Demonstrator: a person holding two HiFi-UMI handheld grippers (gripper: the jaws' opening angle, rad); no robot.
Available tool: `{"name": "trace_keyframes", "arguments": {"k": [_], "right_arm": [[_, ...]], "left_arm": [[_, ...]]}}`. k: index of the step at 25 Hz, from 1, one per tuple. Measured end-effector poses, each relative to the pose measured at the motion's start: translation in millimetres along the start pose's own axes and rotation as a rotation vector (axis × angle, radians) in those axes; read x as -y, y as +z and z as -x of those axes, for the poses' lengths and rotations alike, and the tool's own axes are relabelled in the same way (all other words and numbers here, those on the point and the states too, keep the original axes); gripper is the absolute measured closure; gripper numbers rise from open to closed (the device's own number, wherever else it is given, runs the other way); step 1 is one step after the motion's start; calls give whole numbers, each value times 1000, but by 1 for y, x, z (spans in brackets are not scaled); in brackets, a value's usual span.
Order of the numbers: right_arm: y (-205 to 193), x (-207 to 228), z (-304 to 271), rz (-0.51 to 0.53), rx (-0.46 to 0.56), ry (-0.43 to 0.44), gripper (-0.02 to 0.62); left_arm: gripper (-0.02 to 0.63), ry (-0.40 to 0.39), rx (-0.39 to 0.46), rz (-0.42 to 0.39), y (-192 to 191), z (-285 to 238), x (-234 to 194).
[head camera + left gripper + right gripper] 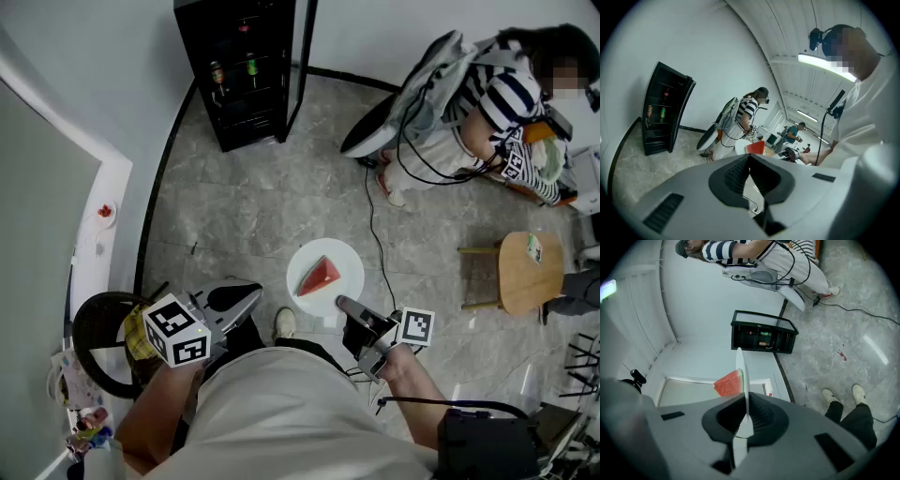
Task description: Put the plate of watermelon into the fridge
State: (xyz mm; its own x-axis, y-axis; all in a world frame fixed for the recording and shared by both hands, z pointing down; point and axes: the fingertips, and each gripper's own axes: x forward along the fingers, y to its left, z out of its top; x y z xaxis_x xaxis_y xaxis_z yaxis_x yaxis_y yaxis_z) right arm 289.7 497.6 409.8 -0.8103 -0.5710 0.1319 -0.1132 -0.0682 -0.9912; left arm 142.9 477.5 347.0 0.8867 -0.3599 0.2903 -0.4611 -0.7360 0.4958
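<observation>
A white plate (328,258) carries a red watermelon wedge (319,277) and hangs above the grey floor in the head view. My right gripper (345,304) is shut on the plate's near rim. In the right gripper view the plate (739,366) runs edge-on between the pads, with the wedge (727,384) on its left face. My left gripper (251,294) hovers left of the plate, apart from it, jaws together and empty. The black fridge (246,70) stands far ahead with its door open; it also shows as the fridge (661,112) in the left gripper view.
A person in a striped top (506,103) bends over at the far right. A black cable (375,225) trails across the floor beside the plate. A round wooden stool (530,272) stands right. A white ledge (94,244) and a black ring-shaped object (98,342) are at left.
</observation>
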Motion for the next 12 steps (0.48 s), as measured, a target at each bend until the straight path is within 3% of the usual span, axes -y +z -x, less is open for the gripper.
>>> {"name": "trace_keyframes", "arguments": {"k": [12], "right_arm": [[16, 2, -3, 11, -30, -21, 574]], "left_arm": [[594, 4, 7, -2, 14, -12, 2]]}}
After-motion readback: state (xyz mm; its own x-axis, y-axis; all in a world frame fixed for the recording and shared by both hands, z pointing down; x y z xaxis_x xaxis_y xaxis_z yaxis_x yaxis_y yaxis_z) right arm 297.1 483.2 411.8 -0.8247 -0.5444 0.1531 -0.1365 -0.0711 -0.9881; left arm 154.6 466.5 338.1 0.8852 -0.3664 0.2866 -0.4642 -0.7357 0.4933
